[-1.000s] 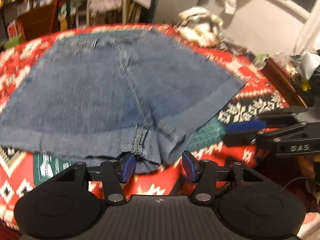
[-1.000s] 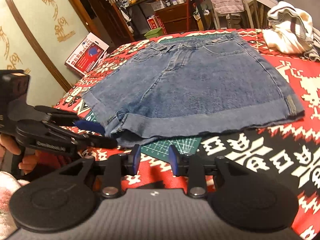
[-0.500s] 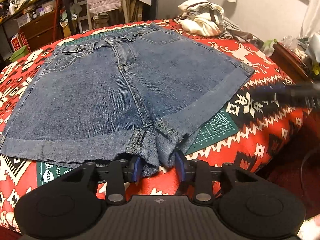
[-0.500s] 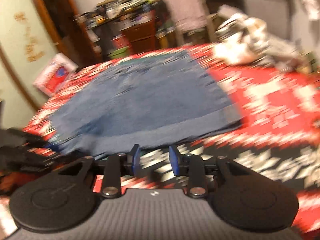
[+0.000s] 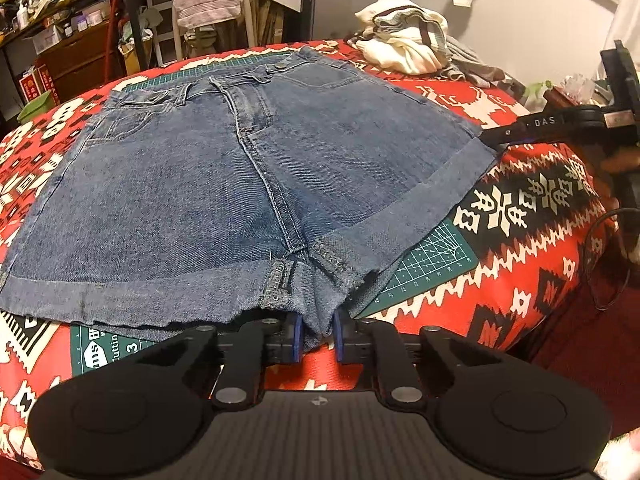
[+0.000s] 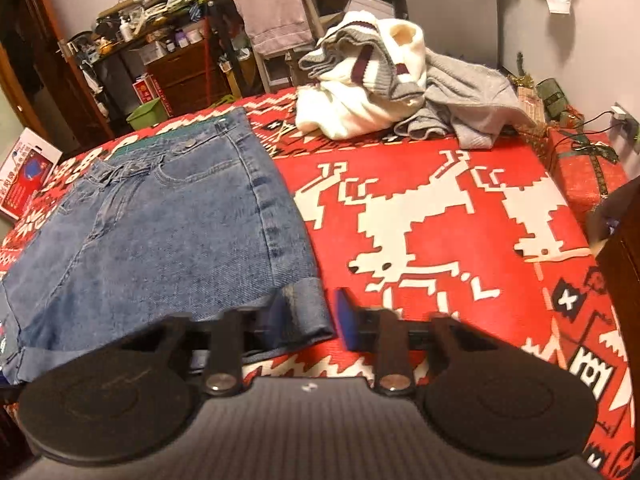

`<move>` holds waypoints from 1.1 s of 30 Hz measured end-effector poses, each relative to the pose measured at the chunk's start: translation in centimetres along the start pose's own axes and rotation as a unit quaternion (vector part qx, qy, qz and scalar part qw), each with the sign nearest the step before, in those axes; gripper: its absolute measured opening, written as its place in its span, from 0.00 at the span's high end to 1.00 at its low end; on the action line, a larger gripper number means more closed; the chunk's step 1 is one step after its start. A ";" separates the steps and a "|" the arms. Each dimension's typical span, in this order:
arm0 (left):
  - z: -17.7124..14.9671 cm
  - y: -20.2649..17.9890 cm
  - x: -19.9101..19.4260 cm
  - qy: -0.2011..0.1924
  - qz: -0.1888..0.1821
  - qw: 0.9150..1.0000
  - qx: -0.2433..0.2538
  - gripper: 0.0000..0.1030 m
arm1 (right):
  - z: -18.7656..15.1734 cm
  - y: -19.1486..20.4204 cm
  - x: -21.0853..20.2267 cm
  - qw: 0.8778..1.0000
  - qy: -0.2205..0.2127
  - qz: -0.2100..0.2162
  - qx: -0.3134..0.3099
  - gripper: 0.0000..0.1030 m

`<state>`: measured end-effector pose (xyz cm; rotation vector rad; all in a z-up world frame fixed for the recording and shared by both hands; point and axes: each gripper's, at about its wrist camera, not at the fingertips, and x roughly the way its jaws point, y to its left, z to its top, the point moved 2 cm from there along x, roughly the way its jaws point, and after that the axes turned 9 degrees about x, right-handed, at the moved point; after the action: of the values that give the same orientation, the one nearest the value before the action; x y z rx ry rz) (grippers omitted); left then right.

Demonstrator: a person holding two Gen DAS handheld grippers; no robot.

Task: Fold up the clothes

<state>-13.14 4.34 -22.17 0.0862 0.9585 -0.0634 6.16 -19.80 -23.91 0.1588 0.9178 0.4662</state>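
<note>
**Clearance and obstructions around the work surface**

The denim shorts [image 5: 248, 184] cover the left and centre of the patterned blanket [image 6: 440, 208]. To their right, a broad stretch of blanket lies bare and open to a gripper. At the far edge of that stretch, a pile of white and grey clothes [image 6: 384, 96] blocks passage. A wrapped gift box [image 6: 580, 176] and a dark wooden piece of furniture [image 6: 624, 264] close the right side. A green cutting mat [image 5: 432, 256] shows under the near hem; it lies flat. A black cable [image 5: 608, 256] hangs off the near right corner.
</note>
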 end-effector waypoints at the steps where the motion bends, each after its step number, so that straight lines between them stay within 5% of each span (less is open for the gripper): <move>1: 0.0 0.0 0.0 0.001 0.000 1.000 0.003 0.89 | -0.1 0.4 -0.1 1.000 -0.003 -0.006 -0.011 0.92; 18: -0.7 0.0 -0.8 0.023 -0.033 0.999 0.037 0.90 | -3.8 0.7 -4.9 0.998 0.000 -0.043 0.035 0.96; 21: -0.7 -0.3 -1.1 0.019 -0.038 0.998 0.051 0.80 | -3.9 0.6 -5.2 0.998 -0.003 -0.053 0.040 0.90; 23: -0.7 -0.4 -1.4 0.010 -0.046 0.997 0.057 0.65 | -4.0 0.8 -5.7 0.997 -0.006 -0.062 0.037 0.86; 33: -1.0 1.4 -3.4 0.005 -0.119 0.992 0.039 0.54 | -3.5 6.8 -7.4 0.998 -0.032 -0.052 -0.016 0.80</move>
<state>-15.75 5.88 -19.84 0.0433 0.9724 -0.3198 -2.63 -17.36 -18.41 0.0956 0.8506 0.3781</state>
